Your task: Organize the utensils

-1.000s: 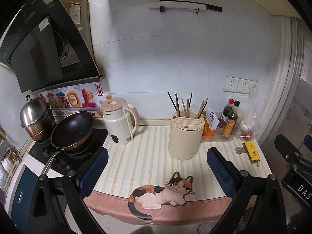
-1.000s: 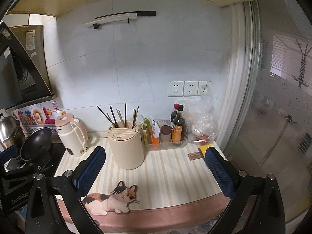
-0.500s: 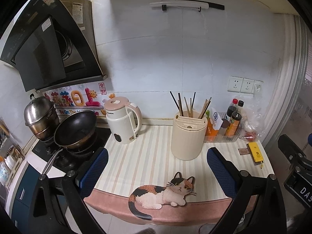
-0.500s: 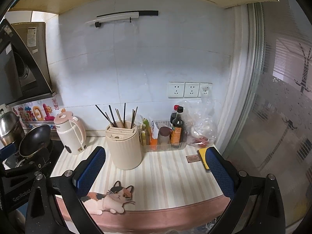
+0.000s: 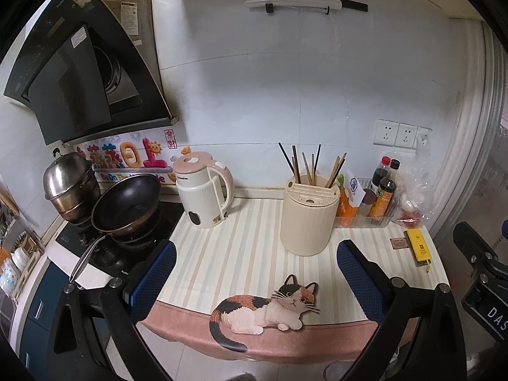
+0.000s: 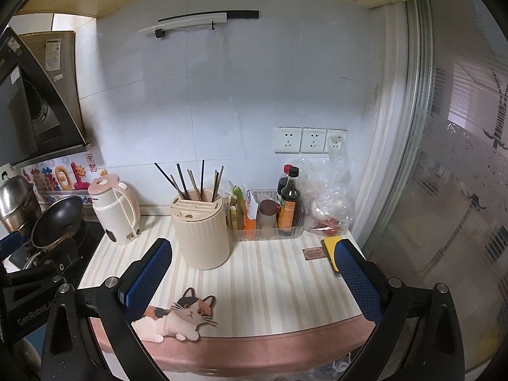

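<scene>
A cream ribbed utensil holder (image 5: 308, 219) stands on the striped counter (image 5: 241, 254), with several chopsticks (image 5: 312, 166) upright in it. It also shows in the right wrist view (image 6: 200, 231), chopsticks (image 6: 193, 179) sticking up. My left gripper (image 5: 255, 270) is open and empty, held back over the counter's front edge. My right gripper (image 6: 254, 276) is open and empty, also back at the front edge. Both are well short of the holder.
A cream kettle (image 5: 203, 190) stands left of the holder. A stove with a black pan (image 5: 127, 204) and steel pot (image 5: 70, 184) is far left. A clear tray of sauce bottles (image 5: 377, 200), a plastic bag (image 6: 327, 203) and a yellow box (image 5: 419, 247) are right.
Both grippers have pulled back and risen a little, so the counter looks slightly farther. Nothing on the counter has moved.
</scene>
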The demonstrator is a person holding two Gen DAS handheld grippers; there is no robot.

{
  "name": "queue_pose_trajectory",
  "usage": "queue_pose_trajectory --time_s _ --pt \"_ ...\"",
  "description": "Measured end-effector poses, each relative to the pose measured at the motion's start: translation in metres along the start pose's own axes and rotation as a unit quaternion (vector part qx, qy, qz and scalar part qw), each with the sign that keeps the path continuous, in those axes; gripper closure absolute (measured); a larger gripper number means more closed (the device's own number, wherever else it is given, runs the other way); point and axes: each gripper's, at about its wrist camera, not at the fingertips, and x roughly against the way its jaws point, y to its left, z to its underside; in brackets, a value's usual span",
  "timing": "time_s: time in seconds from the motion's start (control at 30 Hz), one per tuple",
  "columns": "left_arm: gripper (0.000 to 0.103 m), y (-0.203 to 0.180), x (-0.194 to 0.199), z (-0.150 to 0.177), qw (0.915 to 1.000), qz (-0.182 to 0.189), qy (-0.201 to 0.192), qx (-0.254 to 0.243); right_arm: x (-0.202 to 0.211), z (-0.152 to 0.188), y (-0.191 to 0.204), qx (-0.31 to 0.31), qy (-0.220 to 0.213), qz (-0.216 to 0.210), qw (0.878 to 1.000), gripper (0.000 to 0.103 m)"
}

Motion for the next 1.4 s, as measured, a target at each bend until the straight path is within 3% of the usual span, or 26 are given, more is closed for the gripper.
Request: queue_pose_trajectory --time_s 1.4 --pt "0.000 0.0009 0.0037 -0.0027 0.9999 -0.013 0.000 0.009 -0.0055 -0.0001 -0.0006 0.011 0.003 -0.011 1.000 0.000"
